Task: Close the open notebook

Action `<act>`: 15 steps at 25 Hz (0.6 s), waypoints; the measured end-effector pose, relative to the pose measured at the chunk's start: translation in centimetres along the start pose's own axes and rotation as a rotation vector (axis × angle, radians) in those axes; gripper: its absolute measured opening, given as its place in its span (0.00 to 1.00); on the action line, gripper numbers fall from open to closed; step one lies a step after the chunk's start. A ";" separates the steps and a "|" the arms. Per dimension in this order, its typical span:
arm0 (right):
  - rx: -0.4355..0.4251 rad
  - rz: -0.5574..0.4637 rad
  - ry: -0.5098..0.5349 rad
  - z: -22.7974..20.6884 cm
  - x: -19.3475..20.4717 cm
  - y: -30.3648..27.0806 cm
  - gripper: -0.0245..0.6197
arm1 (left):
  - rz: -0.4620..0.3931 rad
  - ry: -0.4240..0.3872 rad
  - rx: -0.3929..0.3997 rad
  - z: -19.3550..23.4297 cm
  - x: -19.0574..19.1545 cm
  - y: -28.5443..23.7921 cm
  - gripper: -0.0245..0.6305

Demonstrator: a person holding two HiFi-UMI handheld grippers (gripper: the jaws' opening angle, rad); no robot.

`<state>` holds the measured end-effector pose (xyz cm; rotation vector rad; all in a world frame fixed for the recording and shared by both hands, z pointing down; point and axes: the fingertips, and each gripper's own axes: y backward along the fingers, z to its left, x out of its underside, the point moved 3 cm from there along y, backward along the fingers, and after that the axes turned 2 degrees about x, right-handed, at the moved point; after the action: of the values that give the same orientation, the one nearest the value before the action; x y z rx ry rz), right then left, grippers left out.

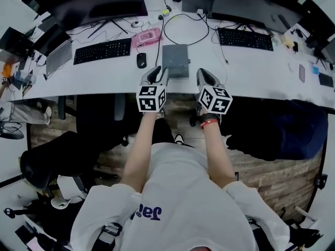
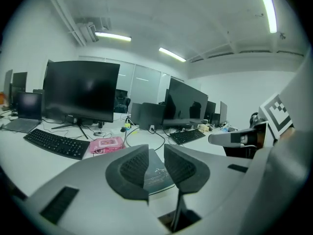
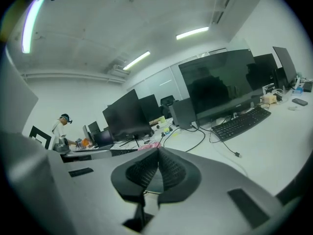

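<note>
Ahead: white desk, closed notebook, keyboards, monitors; left tool released, right tool clenched empty.

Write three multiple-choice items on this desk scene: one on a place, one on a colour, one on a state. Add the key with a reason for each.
1. In the head view, where does the black mouse lie?
A. Just left of the notebook
B. On top of it
C. At the desk's far right end

2. What colour is the flat packet behind the mouse?
A. Green
B. Pink
C. Blue

3. How does the notebook lie?
A. Open, pages showing
B. Closed, flat on the desk
C. Standing on its edge

Key:
1 A, as the mouse sits beside the notebook's left edge, apart from it.
2 B, as the packet shows pink in both the head view and the left gripper view.
3 B, as only its grey cover shows, lying flat with no pages visible.
</note>
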<state>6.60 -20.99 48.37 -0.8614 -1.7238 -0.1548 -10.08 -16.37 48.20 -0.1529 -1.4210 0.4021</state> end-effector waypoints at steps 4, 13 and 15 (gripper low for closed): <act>-0.019 -0.018 0.025 1.6 -0.1 1.5 0.06 | -0.037 0.002 -0.018 0.0 -0.3 3.4 0.18; -0.037 -0.051 0.101 4.2 0.4 4.9 0.06 | -0.103 0.014 -0.041 -0.4 0.0 9.0 0.11; -0.040 -0.062 0.113 4.7 0.5 5.5 0.06 | -0.118 0.015 -0.042 -0.4 0.0 10.0 0.11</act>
<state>6.29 -14.37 45.40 -0.8129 -1.6468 -0.2754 -11.45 -7.05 44.71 -0.1057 -1.4165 0.2734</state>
